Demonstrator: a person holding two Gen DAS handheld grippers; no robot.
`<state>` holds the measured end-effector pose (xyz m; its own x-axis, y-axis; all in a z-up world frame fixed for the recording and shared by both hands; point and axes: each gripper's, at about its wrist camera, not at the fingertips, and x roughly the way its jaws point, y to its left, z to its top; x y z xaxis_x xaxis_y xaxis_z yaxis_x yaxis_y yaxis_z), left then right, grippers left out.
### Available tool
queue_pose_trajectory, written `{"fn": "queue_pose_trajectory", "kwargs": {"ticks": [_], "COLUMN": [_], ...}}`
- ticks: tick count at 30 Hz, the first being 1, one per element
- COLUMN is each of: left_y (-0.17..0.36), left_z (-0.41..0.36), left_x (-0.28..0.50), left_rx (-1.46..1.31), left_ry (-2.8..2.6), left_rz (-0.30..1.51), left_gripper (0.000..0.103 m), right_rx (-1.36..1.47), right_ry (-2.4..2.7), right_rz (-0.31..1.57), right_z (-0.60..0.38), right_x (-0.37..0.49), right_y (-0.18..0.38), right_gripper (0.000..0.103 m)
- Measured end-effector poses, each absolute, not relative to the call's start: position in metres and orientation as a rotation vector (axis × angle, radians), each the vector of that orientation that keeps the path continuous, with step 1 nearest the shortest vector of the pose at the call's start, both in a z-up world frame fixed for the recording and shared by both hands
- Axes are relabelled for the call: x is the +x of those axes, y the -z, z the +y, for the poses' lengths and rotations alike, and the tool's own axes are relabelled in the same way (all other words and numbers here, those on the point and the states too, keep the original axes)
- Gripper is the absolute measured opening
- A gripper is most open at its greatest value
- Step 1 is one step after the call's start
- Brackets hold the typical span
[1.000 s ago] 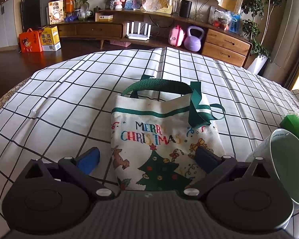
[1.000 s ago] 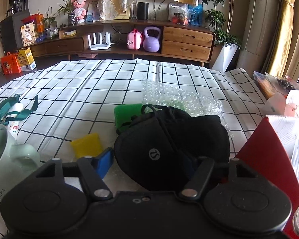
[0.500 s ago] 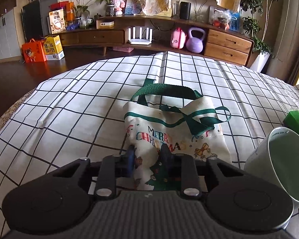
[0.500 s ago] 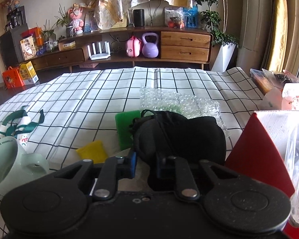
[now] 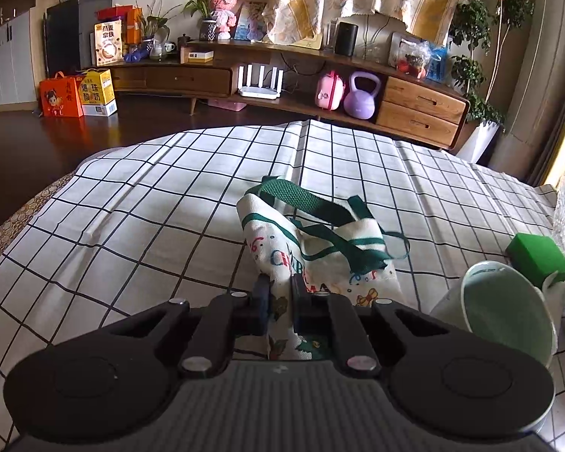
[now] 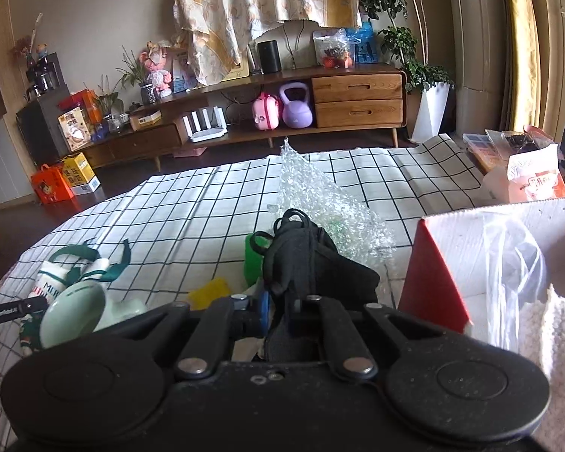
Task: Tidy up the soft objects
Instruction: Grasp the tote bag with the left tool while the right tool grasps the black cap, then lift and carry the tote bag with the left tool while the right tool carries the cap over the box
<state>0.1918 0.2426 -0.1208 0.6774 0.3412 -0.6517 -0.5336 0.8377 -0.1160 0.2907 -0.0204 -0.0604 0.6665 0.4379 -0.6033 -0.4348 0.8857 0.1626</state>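
A white Christmas tote bag [image 5: 320, 252] with green handles is bunched and lifted off the checked tablecloth [image 5: 150, 226]. My left gripper [image 5: 279, 297] is shut on its lower edge. The bag also shows at the left of the right wrist view [image 6: 75, 275]. My right gripper [image 6: 284, 307] is shut on a black pouch [image 6: 312, 263] and holds it raised, crumpled, above the table. Crumpled bubble wrap [image 6: 320, 203] lies behind the pouch.
A pale green mug [image 5: 508, 320] lies tipped at the right, also in the right wrist view [image 6: 75, 316]. A green block [image 5: 538, 254] and a yellow block [image 6: 211, 293] sit nearby. A red and white box [image 6: 471, 256] holding a clear plastic bag stands at right.
Both grippers went from open to shut, the left on the tote bag and the right on the black pouch. Both items have since been lifted and bunched up.
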Motion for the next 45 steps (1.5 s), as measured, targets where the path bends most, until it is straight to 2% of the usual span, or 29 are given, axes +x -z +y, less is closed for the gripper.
{"fn": "queue_pose_trajectory", "kwargs": {"ticks": [8,10,15,33,45], "left_y": [0.107,0.105,0.094,0.016,-0.05], "left_z": [0.239,0.239,0.234,0.211,0.146], "left_x": [0.166,0.161,0.15,0.107,0.105], "left_rx": [-0.336,-0.343,-0.34,-0.363,-0.345], "left_ry": [-0.483,-0.485,-0.478,-0.406,-0.224], "left_rz": [0.639,0.636,0.618,0.501,0.42], "left_gripper": [0.01,0.01,0.009,0.008,0.008], "right_rx": [0.004,-0.003,-0.003,0.033,0.033], "right_ry": [-0.546,-0.561,-0.56,-0.597,-0.539], "right_rz": [0.7,0.698,0.661,0.515,0.424], "right_z": [-0.032,-0.032,-0.037,-0.089,-0.14], "right_x": [0.259,0.253,0.241,0.199,0.185], "right_y": [0.055,0.056,0.047,-0.034,-0.069], "right_gripper": [0.007,0.002,0.002,0.002,0.002]}}
